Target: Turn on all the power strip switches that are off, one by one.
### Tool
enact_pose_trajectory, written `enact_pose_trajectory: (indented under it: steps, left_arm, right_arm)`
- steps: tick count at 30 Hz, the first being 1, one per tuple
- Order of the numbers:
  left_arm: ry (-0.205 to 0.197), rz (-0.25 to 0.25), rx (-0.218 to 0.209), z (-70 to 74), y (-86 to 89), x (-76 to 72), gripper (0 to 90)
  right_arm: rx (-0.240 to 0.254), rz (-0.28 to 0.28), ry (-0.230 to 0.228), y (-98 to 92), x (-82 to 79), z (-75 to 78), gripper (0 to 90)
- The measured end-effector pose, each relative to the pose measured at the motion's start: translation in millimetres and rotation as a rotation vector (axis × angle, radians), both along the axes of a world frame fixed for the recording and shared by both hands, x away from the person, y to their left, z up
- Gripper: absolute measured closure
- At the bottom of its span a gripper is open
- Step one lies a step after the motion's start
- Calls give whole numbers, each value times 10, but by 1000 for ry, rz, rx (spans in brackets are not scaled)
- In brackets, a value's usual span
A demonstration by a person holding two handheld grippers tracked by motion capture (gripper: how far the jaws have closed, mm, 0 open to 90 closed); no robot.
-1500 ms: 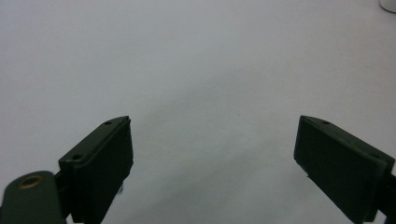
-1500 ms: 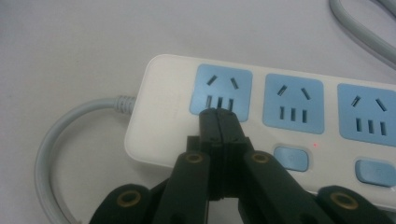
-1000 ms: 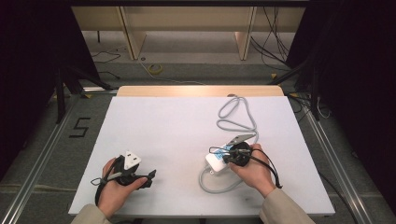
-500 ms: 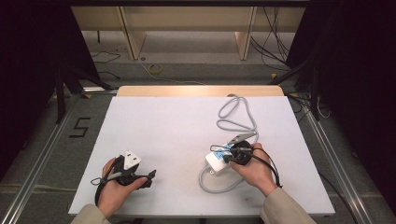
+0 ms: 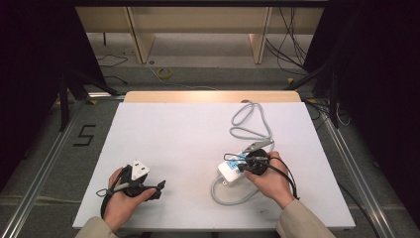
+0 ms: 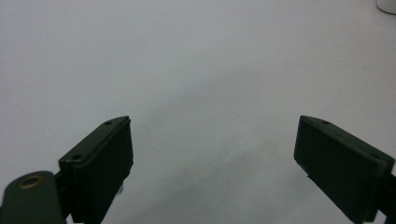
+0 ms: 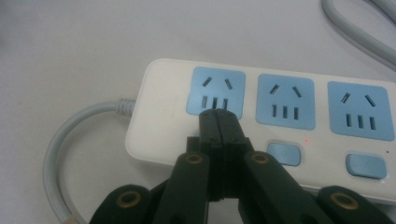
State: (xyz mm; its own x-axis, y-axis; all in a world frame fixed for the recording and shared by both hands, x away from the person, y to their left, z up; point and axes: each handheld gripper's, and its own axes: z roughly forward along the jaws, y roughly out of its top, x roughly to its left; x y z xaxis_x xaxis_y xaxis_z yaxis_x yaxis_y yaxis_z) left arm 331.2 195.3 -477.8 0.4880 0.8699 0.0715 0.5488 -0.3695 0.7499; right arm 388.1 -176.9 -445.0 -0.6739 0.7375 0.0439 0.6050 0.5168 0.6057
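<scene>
Item 1, near-left corner of the white table [image 5: 173, 134]: left hand [image 5: 121, 201], entering from the bottom edge in a beige sleeve, palm wrapped around the left gripper [image 5: 158, 187]. The forearm angles up and slightly rightward; the gripper lies low over the tabletop with its jaws pointing right. In the left gripper view the jaws stand wide apart with bare table between them; nothing is gripped.

Item 2, right of centre: white power strip [image 5: 233, 168], lying flat on the table, blue socket faces upward. Its grey cable [image 5: 247, 126] leaves the near-left end, curls toward the near edge, and a further loop lies toward the far edge of the table.

Item 3, just right of the strip: right hand [image 5: 270, 181], sleeve entering from the bottom right, wrist bent leftward toward the strip. The right gripper [image 7: 218, 116] has its jaws pressed together, with nothing between them; the closed tips rest at the first blue socket [image 7: 215, 92], above a row of blue switch buttons [image 7: 283, 154].
</scene>
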Motion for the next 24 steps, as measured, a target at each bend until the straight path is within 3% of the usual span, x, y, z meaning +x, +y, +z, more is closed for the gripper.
enact_pose_trajectory:
  steps: [24]
  left_arm:
    - [0, 1, 4, -2, 2, 1, 115]
  right_arm:
    - [16, -41, -15, -129, 42, 85, 900]
